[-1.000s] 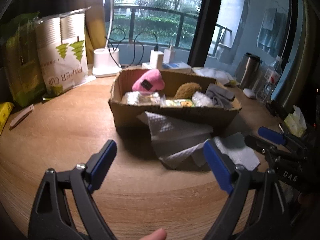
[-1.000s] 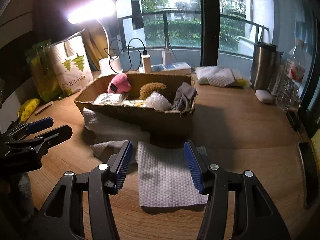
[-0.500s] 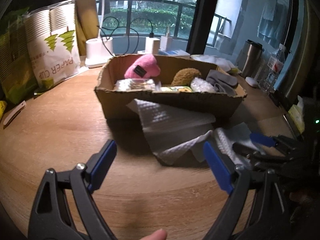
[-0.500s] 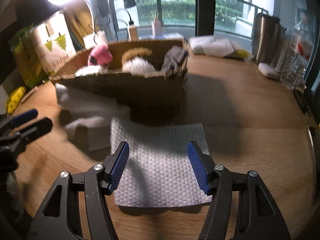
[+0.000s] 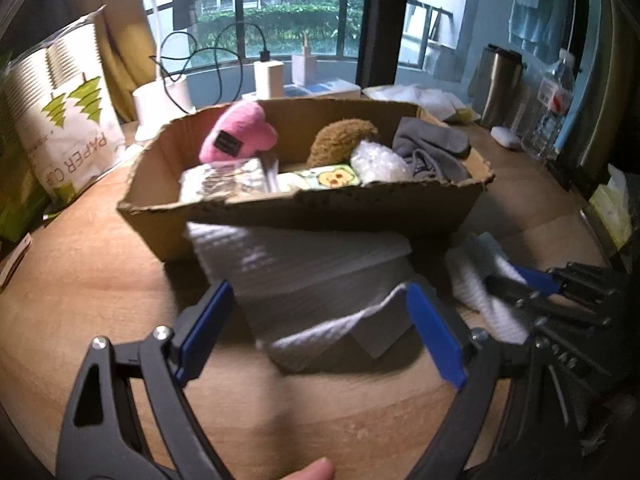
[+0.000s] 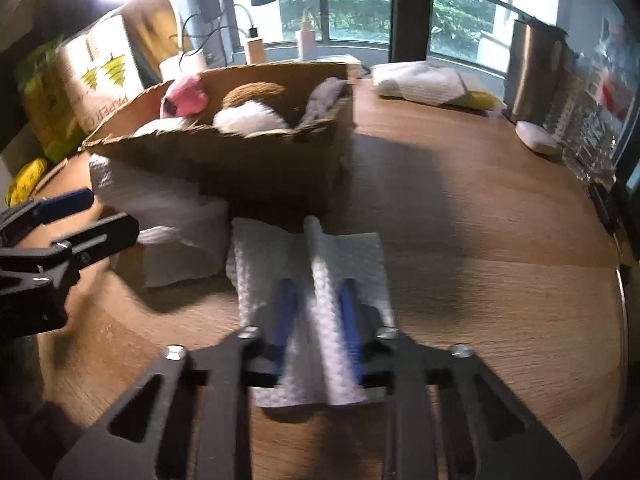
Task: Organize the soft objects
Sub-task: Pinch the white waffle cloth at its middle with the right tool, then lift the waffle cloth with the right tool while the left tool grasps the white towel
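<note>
A cardboard box (image 5: 320, 204) (image 6: 224, 152) on the wooden table holds a pink plush (image 5: 236, 136), a brown plush (image 5: 340, 140), a white bubble-wrap wad (image 5: 378, 162) and a grey cloth (image 5: 430, 148). A crumpled white paper towel (image 5: 316, 276) (image 6: 168, 216) lies against the box front. My left gripper (image 5: 316, 332) is open just before it. My right gripper (image 6: 318, 312) has closed on a second white paper towel (image 6: 316, 264), pinching up a ridge between its blue pads.
A paper-cup bag (image 5: 68, 128) and a lamp base (image 5: 162, 104) stand at the back left. A steel tumbler (image 6: 536, 68), a water bottle (image 5: 554, 100) and a folded white cloth (image 6: 420, 82) stand at the back right. Bare wood lies right of the box.
My right gripper came down over the flat paper towel and shut on it, bunching its middle. My left gripper moved closer to the crumpled towel and stayed open.
</note>
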Available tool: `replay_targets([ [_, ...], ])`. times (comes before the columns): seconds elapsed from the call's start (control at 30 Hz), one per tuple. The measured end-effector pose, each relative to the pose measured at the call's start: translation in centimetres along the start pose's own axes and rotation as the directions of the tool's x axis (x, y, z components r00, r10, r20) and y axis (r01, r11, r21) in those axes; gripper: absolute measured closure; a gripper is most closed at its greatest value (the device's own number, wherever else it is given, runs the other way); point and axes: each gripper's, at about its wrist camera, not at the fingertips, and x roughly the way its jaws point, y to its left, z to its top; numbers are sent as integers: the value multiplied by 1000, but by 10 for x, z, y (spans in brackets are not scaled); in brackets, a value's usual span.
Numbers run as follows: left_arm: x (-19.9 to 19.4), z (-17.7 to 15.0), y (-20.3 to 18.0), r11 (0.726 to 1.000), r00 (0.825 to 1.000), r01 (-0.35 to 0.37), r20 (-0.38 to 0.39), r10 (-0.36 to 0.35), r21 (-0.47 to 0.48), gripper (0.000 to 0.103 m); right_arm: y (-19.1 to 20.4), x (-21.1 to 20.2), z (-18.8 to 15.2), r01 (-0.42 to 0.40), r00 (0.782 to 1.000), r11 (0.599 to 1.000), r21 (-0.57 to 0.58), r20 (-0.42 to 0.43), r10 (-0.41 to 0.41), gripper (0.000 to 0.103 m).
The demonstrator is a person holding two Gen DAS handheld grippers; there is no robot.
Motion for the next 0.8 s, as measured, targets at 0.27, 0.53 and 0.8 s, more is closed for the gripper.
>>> replay_targets([
  [0.27,30,7,-15,999,997,-33,-69,36,37,13,-17,-1,1,-35,999,999,14,5,35,85],
  [0.53,49,3,-14,999,991,-31,-132,36,37,14,-28,-3,0,-55,998,998,34,10,55,85],
  [0.8,38,2,-24,995,994,26,-110,-16,92,62,-25,-4,-1,-51,999,998,31,8,51,85],
])
